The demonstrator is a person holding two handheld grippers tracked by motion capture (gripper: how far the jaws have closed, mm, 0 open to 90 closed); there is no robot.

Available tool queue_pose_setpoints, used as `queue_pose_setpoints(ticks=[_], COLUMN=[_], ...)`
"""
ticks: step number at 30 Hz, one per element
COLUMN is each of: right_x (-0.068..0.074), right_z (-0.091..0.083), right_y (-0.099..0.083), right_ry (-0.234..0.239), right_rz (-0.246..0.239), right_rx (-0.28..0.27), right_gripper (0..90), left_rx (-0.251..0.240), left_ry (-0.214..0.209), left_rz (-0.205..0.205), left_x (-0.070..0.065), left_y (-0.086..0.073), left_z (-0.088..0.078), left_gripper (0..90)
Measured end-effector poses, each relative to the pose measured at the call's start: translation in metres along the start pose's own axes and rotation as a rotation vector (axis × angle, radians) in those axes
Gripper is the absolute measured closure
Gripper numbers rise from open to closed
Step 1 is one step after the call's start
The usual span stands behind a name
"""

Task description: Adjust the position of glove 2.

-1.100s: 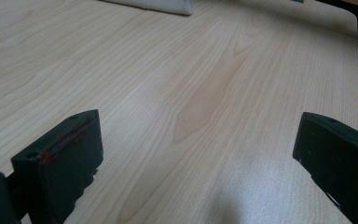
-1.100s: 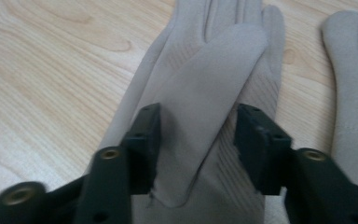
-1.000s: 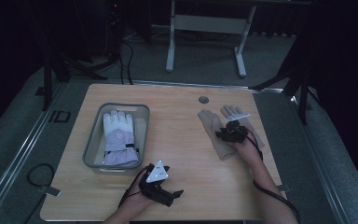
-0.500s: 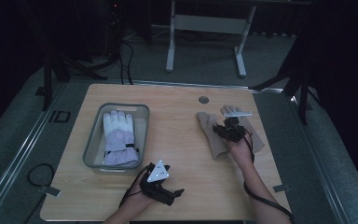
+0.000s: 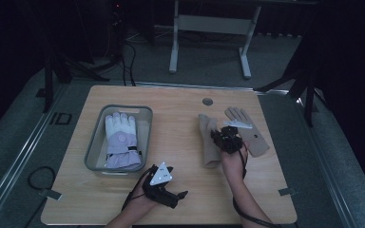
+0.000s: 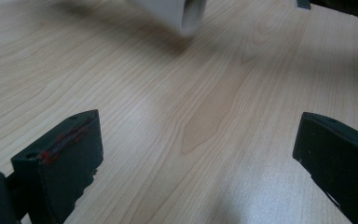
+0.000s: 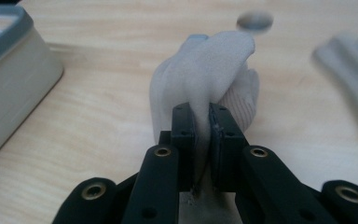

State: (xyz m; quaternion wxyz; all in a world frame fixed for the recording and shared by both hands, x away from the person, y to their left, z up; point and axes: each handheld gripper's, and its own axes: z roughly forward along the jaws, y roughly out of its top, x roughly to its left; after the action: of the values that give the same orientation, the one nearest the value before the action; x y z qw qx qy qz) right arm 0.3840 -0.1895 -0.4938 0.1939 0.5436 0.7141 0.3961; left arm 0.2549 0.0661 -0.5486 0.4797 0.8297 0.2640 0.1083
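Right gripper (image 5: 226, 138) is clamping the beige glove (image 5: 210, 142), jaws having just closed on its knit fabric. The glove is looking crumpled and folded over itself, ribbed cuff showing behind the pads, sitting right of table (image 5: 180, 118) centre. Its mate, the second beige glove (image 5: 247, 130), is lying flat just beside it. Left gripper (image 5: 164, 187) is resting near the table's front edge, jaws spread wide, gripping nothing.
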Motion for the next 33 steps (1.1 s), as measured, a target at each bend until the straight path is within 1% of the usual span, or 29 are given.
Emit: queue_pose_setpoints(ticks=[1, 2, 3, 5, 6, 7, 8, 10, 12, 14, 15, 17, 20, 22, 24, 25, 26, 27, 28, 30, 32, 33], right_x=[0.002, 0.002, 0.003, 0.007, 0.006, 0.007, 0.007, 0.007, 0.007, 0.008, 0.008, 0.009, 0.009, 0.01, 0.01, 0.009, 0.007, 0.006, 0.004, -0.005, -0.017, -0.025], right_z=[0.003, 0.005, 0.009, 0.016, 0.018, 0.021, 0.021, 0.024, 0.025, 0.026, 0.026, 0.026, 0.025, 0.025, 0.02, 0.018, 0.013, 0.01, 0.008, 0.002, -0.002, -0.005], right_y=[-0.006, -0.011, -0.017, -0.028, -0.032, -0.039, -0.039, -0.044, -0.048, -0.049, -0.05, -0.05, -0.051, -0.051, -0.049, -0.048, -0.045, -0.043, -0.041, -0.037, -0.032, -0.03], right_ry=[-0.021, -0.007, 0.006, -0.002, 0.008, 0.0, 0.0, 0.009, 0.006, 0.012, 0.014, 0.011, 0.014, 0.027, 0.039, 0.043, 0.045, 0.049, 0.053, 0.072, 0.088, 0.104], right_rz=[-0.009, 0.024, 0.044, 0.04, 0.055, 0.056, 0.056, 0.05, 0.033, 0.016, 0.001, -0.029, -0.033, -0.033, -0.037, -0.048, -0.074, -0.084, -0.092, -0.113, -0.13, -0.14], right_rx=[0.009, 0.024, 0.045, 0.071, 0.084, 0.102, 0.102, 0.124, 0.126, 0.14, 0.14, 0.143, 0.14, 0.139, 0.128, 0.12, 0.112, 0.105, 0.101, 0.084, 0.075, 0.064], right_gripper=[81.5, 81.5, 81.4, 81.0, 80.6, 79.8, 79.8, 77.9, 74.2, 71.6, 69.5, 68.9, 66.2, 59.9, 57.6, 55.3, 53.8, 53.8, 53.8, 54.1, 55.3, 55.4], left_rx=[-0.001, 0.001, -0.001, -0.002, -0.001, -0.002, -0.003, 0.001, 0.002, 0.006, 0.006, 0.006, 0.004, 0.006, 0.007, 0.007, 0.007, 0.008, 0.008, 0.008, 0.007, 0.006], left_ry=[0.0, 0.001, 0.0, 0.001, 0.001, 0.0, -0.002, -0.002, -0.006, -0.007, -0.008, -0.009, -0.009, -0.01, -0.01, -0.012, -0.011, -0.012, -0.011, -0.012, -0.011, -0.012], left_rz=[0.001, 0.0, 0.0, 0.001, 0.002, 0.001, -0.001, 0.0, -0.001, 0.002, 0.002, 0.002, 0.001, 0.002, -0.001, 0.001, 0.0, 0.002, 0.003, 0.002, 0.003, 0.001], left_x=[0.0, 0.0, 0.0, 0.0, -0.001, -0.001, -0.001, -0.001, -0.002, -0.002, -0.003, -0.003, -0.003, -0.003, -0.003, -0.004, -0.004, -0.004, -0.004, -0.004, -0.004, -0.004], left_y=[0.0, 0.0, 0.0, 0.0, 0.0, 0.0, 0.0, 0.0, -0.001, -0.001, -0.001, -0.001, -0.001, -0.002, -0.002, -0.002, -0.002, -0.002, -0.002, -0.002, -0.002, -0.002], left_z=[0.0, -0.001, -0.001, -0.001, -0.001, -0.001, -0.001, 0.0, 0.0, 0.001, 0.002, 0.002, 0.001, 0.001, 0.002, 0.002, 0.002, 0.002, 0.002, 0.002, 0.002, 0.002], left_gripper=[1.7, 1.7, 1.7, 1.7, 1.7, 1.7, 1.7, 1.7, 1.7, 1.7, 1.7, 1.7, 1.7, 1.7, 1.7, 1.6, 1.7, 1.7, 1.7, 1.7, 1.7, 1.7])
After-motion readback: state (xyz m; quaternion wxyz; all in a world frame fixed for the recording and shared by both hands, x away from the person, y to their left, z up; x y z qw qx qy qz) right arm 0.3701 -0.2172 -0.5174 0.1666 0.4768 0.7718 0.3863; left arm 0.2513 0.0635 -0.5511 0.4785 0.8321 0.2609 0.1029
